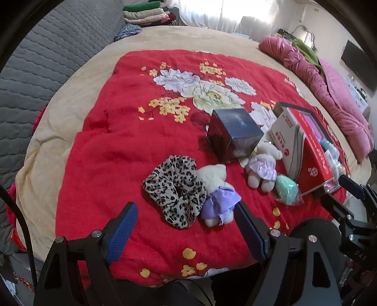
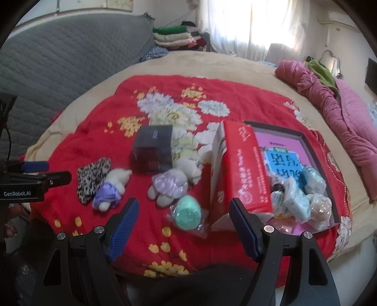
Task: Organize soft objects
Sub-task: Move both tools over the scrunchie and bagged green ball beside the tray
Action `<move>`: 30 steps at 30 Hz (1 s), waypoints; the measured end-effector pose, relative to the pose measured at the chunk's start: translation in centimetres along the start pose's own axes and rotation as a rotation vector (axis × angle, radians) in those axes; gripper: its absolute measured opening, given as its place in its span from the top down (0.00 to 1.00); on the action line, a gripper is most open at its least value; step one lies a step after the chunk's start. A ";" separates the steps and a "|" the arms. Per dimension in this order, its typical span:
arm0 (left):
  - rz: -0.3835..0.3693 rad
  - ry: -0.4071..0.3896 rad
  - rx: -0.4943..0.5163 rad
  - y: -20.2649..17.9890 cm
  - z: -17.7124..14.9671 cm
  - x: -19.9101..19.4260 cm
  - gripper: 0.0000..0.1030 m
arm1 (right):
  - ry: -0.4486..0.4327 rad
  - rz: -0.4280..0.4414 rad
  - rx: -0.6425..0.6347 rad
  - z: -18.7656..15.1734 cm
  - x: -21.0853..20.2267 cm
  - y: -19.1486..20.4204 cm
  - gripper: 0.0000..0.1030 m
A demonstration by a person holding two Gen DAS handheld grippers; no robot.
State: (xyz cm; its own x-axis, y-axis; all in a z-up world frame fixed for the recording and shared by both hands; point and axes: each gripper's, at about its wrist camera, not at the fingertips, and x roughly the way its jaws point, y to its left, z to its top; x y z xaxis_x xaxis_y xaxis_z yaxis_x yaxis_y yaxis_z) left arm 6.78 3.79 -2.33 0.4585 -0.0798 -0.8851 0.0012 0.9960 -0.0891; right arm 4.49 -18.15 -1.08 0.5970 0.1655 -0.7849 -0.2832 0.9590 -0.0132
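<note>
A beige bed cover [image 1: 77, 94] fills most of both views, bounded on the left by a grey quilted headboard [image 1: 35, 70] and on the right by a heaped pink quilt [image 1: 329, 94]. A red flowered blanket [image 1: 132, 141] lies across the cover; its left half and near edge are bare, giving open room there. The soft things crowd the right half. A red and white carton [image 2: 245, 169] stands open beside a shallow box [image 2: 313, 146] that holds several wrapped packets; in the left wrist view that box is largely hidden behind the carton. A dark cube-shaped box [image 1: 235, 134] sits at the middle of the blanket, touching a white plush bear in a lilac dress [image 1: 261, 164] just in front of it. A leopard-print scrunchie [image 1: 174, 188] lies against a second plush bear in a purple dress [image 1: 219, 197]. A mint-green sponge in clear wrap [image 2: 188, 211] rests near the carton's foot. The left gripper [image 1: 186, 226] hangs above the scrunchie and the purple-dressed bear, jaws wide apart and empty. The right gripper [image 2: 183, 223] hangs over the sponge, jaws likewise spread, holding nothing. The right wrist view is blurred, so print on the carton cannot be read. Folded clothes [image 1: 146, 14] are stacked beyond the headboard.
</note>
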 end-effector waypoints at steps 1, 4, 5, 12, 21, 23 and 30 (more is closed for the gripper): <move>-0.001 0.004 0.003 0.0 -0.1 0.3 0.19 | 0.010 0.006 -0.007 -0.2 0.3 0.2 0.23; 0.003 0.021 -0.005 0.3 -0.3 1.0 0.19 | 0.027 0.007 -0.025 -0.5 1.1 0.7 0.23; 0.002 0.029 -0.010 0.5 -0.3 1.4 0.19 | 0.035 0.006 -0.030 -0.5 1.3 0.8 0.23; 0.005 0.076 -0.041 1.9 -0.9 3.6 0.19 | 0.086 -0.005 -0.063 -1.1 3.2 1.4 0.23; -0.002 0.110 -0.093 3.3 -1.0 5.5 0.19 | 0.125 -0.035 -0.111 -1.6 4.9 2.2 0.23; -0.010 0.111 -0.114 3.6 -0.8 5.8 0.19 | 0.131 -0.040 -0.114 -1.6 5.3 2.2 0.23; -0.034 0.119 -0.170 4.2 -0.1 7.1 0.19 | 0.144 -0.041 -0.109 -1.5 6.0 2.0 0.23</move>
State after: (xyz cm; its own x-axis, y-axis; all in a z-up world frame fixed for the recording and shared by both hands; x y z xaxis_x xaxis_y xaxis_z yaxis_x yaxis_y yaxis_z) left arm 9.99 7.41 -9.02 0.3529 -0.1274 -0.9269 -0.1401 0.9723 -0.1870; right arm 6.39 -15.59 -6.70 0.4981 0.0845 -0.8630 -0.3452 0.9323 -0.1079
